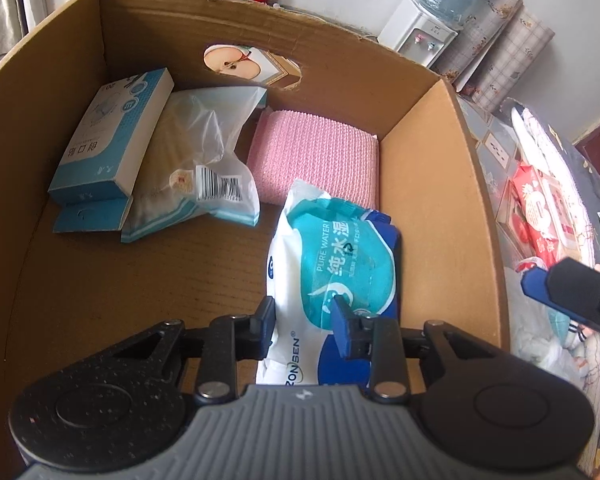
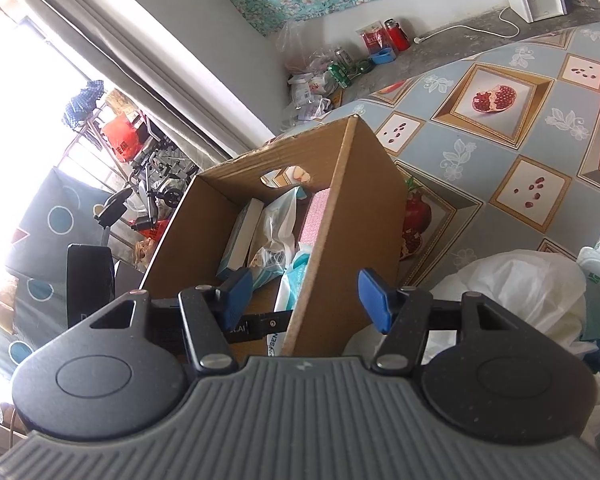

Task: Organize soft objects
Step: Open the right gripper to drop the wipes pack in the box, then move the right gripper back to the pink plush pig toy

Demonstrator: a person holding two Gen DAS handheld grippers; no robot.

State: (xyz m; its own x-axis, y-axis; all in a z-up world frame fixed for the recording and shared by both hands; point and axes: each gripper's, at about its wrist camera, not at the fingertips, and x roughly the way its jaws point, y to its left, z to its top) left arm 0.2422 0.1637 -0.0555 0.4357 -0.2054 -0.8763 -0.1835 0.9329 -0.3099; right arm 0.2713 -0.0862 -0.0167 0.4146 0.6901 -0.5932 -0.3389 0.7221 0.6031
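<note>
Cardboard box [image 1: 428,184] sits on the patterned surface [image 2: 540,128], already holding a blue carton [image 1: 112,136], a clear plastic bag [image 1: 204,152] and a pink knitted pad [image 1: 316,160] along its far side. Step in hand, as I judge it: lowering the wet-wipes pack [image 1: 332,264] into the box, near its right wall. My left fingers [image 1: 302,320] are closed narrow on the pack's near end, one pad at its white edge, the other pressing into the teal label. The pack hangs inside the box, far end touching or just over the pink pad; I cannot tell whether it rests on the floor of the box. Its long axis runs away from me toward the far wall, label up, printed text reading along that axis. My right fingers [image 2: 306,300] stand about half open with nothing held, straddling the box's near corner edge from outside. Next move calls for setting the pack flat on bare cardboard and then releasing. A red pack [image 1: 540,208] waits outside.
</note>
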